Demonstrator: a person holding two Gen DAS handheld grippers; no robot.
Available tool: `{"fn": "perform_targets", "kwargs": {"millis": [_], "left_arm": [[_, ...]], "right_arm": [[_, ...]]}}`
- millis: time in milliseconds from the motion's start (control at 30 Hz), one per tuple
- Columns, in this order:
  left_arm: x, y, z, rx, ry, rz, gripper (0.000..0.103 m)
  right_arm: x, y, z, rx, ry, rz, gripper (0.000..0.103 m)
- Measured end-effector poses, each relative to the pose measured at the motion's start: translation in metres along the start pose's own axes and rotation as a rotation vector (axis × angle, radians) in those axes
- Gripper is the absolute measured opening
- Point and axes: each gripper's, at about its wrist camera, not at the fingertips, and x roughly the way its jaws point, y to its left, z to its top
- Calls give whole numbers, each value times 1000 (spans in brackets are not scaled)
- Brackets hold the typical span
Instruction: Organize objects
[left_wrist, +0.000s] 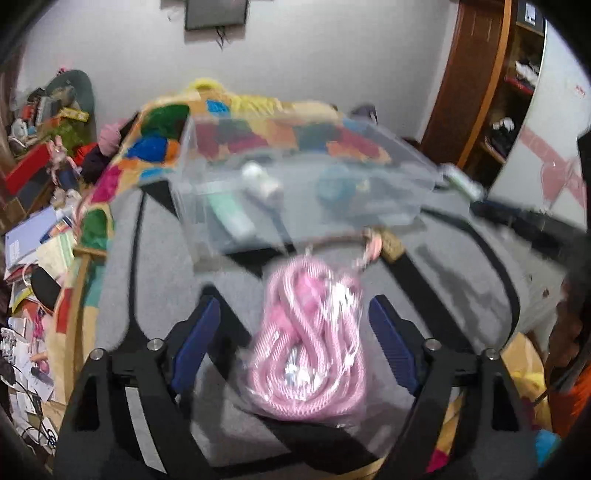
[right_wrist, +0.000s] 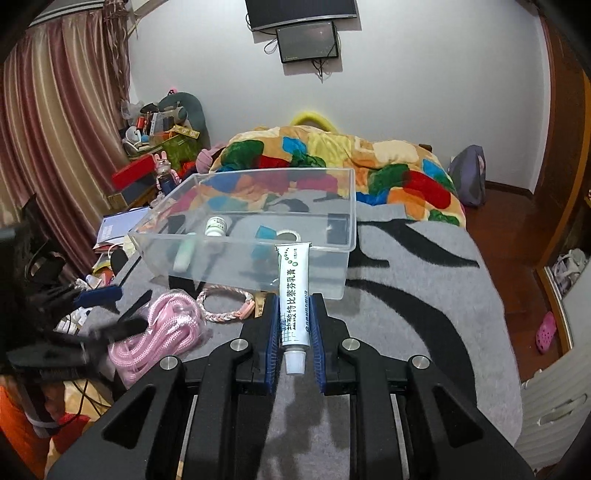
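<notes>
The right gripper (right_wrist: 293, 325) has its blue pads (right_wrist: 270, 332) pressed against both sides of a white ointment tube (right_wrist: 293, 295), closed on its lower half. The tube stands upright between the jaws, white cap at 6 o'clock, crimped end at 12 o'clock, reaching up over the near wall of a clear plastic bin (right_wrist: 332, 280).

The left gripper (left_wrist: 295, 328) is spread wide, its blue pads (left_wrist: 195, 339) well apart and gripping nothing. A bagged coil of pink rope (left_wrist: 310, 339) lies between the jaws on the grey blanket (left_wrist: 166, 266), touching neither pad as far as the blurred view shows. In the right wrist view the same rope (right_wrist: 162, 328) sits at 9 o'clock from the tube, with the blurred left gripper (right_wrist: 96, 314) over it.

Just beyond the rope, toward 12 o'clock, lies a pink braided bracelet (right_wrist: 225, 302), beside the bin's near wall. Inside the bin are a small white bottle (right_wrist: 216, 226), a pale green tube (right_wrist: 184, 254), a teal item (right_wrist: 266, 233) and a roll of tape (right_wrist: 288, 235). Behind the bin at 12 o'clock lies a multicoloured patchwork quilt (right_wrist: 388, 166); a monitor (right_wrist: 308, 40) hangs on the wall above.
</notes>
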Motion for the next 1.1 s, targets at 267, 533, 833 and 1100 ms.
{"fn": "perform_targets", "kwargs": {"millis": [267, 533, 833, 1100], "left_arm": [[34, -18, -14, 75, 23, 57, 70], [13, -16, -5, 43, -71, 61, 60], [-39, 2, 39, -4, -201, 32, 60], [-28, 16, 101, -14, -203, 12, 19]], "right_arm": [[4, 3, 6, 3, -5, 7, 15], [6, 2, 15, 11, -29, 1, 15], [15, 0, 49, 9, -79, -8, 15], [41, 4, 77, -26, -75, -53, 15]]}}
